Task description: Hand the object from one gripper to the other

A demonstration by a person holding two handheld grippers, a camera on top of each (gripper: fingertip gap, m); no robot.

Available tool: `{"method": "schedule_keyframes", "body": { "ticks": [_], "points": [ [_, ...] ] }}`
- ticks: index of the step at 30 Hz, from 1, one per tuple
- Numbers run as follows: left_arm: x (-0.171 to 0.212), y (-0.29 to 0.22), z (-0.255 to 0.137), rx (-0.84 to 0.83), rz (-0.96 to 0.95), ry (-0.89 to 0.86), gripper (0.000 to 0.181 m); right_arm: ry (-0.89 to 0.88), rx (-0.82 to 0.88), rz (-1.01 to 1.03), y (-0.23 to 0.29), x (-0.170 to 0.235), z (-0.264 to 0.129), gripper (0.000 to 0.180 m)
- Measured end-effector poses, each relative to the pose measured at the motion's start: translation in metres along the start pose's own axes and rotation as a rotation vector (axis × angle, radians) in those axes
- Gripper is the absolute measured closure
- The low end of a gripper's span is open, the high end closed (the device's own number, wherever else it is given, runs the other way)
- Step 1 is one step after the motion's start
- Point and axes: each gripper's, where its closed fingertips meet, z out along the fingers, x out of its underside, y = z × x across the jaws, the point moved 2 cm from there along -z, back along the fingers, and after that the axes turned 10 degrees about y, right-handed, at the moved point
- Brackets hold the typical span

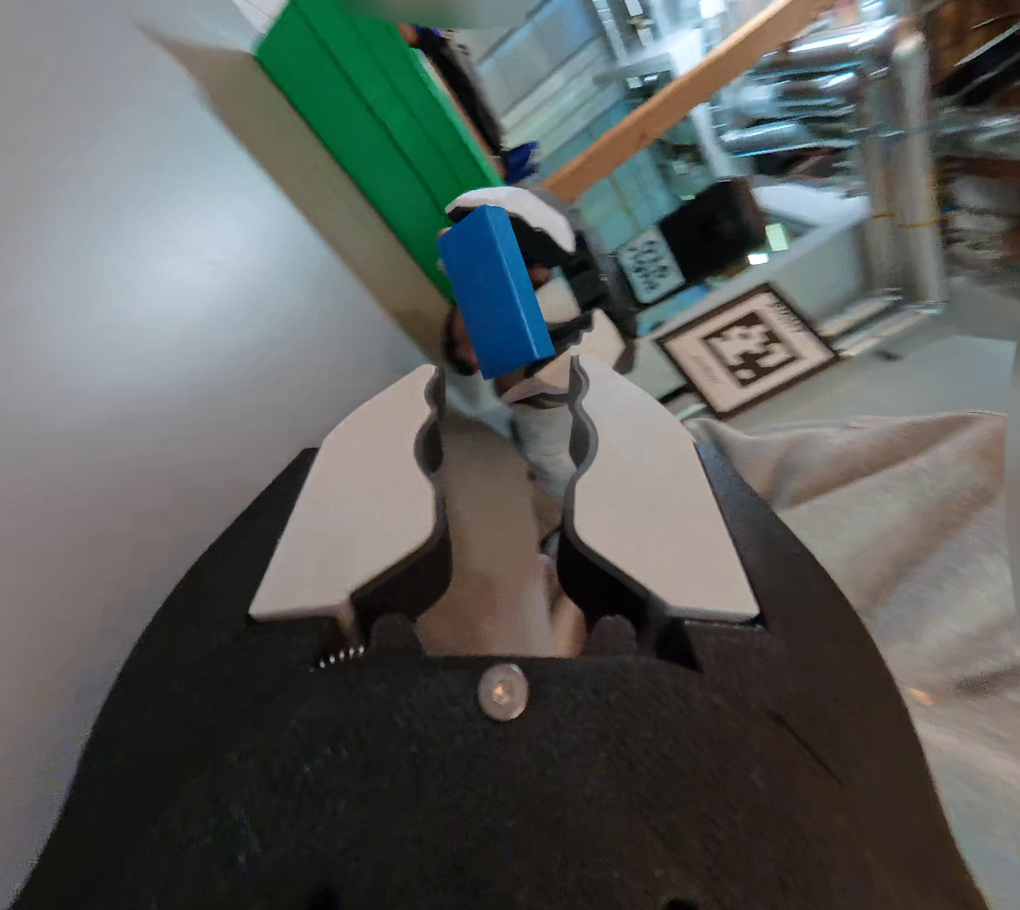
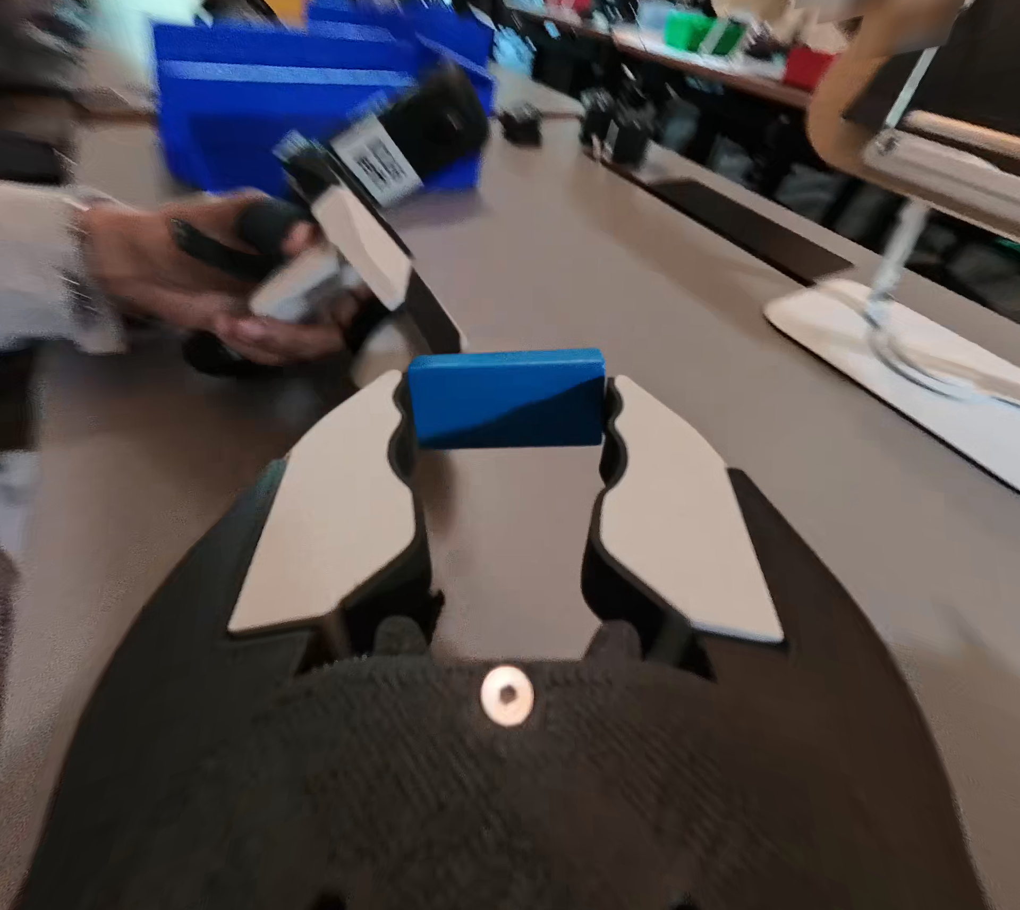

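The blue block [image 2: 505, 398] was held across the tips of the right tongs [image 2: 505, 409], above the grey table [image 2: 635, 331]. One grey finger [image 2: 331, 497] pressed on its left end and the other on its right end, so the block lay level between them, with its long flat face toward the camera. In the left wrist view the same block [image 1: 494, 290] stood tilted in front of the left tongs [image 1: 505, 381], held from behind by the right tongs [image 1: 557, 249], which showed there only partly.

The left tongs were empty and a little apart, with a narrow gap between the two grey fingers [image 1: 353, 497]. Their tips were near the lower end of the block, but I cannot tell if they touched it. In the right wrist view the left tongs [image 2: 419, 298] appeared just beyond the block, on its left, gripped by a hand [image 2: 221, 276] with a pale sleeve [image 2: 33, 265].

Farther out on the table stood blue bins [image 2: 287, 89] behind the hand, and on the right a white monitor foot [image 2: 883, 359]. In the left wrist view a green bin [image 1: 364, 111] rose behind the block, and a black-and-white marker card [image 1: 745, 348] lay to the right. The background was blurred in both views.
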Motion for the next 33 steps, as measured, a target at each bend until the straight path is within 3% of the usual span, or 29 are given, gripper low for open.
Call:
{"method": "schedule_keyframes", "body": {
  "ticks": [4, 11, 17, 22, 24, 26, 30, 33],
  "points": [
    [0.001, 0.009, 0.000, -0.226, 0.149, 0.030, 0.141, 0.212, 0.244, -0.245, -0.005, 0.015, 0.008, 0.112],
    [0.016, 0.016, 0.016, -0.366, 0.257, 0.158, 0.140, 0.391, 0.344, -0.602, 0.028, 0.024, 0.031, 0.112],
    [0.018, 0.021, 0.016, -0.449, 0.274, 0.186, 0.155, 0.387, 0.336, -0.647, 0.040, 0.021, 0.034, 0.112],
    [0.016, 0.019, 0.014, -0.421, 0.263, 0.166, 0.164, 0.344, 0.333, -0.637, 0.039, 0.018, 0.034, 0.112],
    [0.013, 0.019, 0.012, -0.412, 0.257, 0.145, 0.164, 0.303, 0.370, -0.646, 0.034, 0.014, 0.033, 0.100],
    [0.008, 0.017, 0.007, -0.397, 0.241, 0.101, 0.164, 0.264, 0.360, -0.572, 0.028, 0.012, 0.031, 0.091],
    [-0.005, 0.012, -0.008, -0.324, 0.192, -0.023, 0.164, 0.129, 0.251, -0.223, 0.009, 0.003, 0.020, 0.083],
    [-0.013, 0.007, -0.017, -0.267, 0.179, -0.090, 0.164, -0.008, 0.050, 0.067, 0.003, -0.004, 0.009, 0.099]
  ]
}}
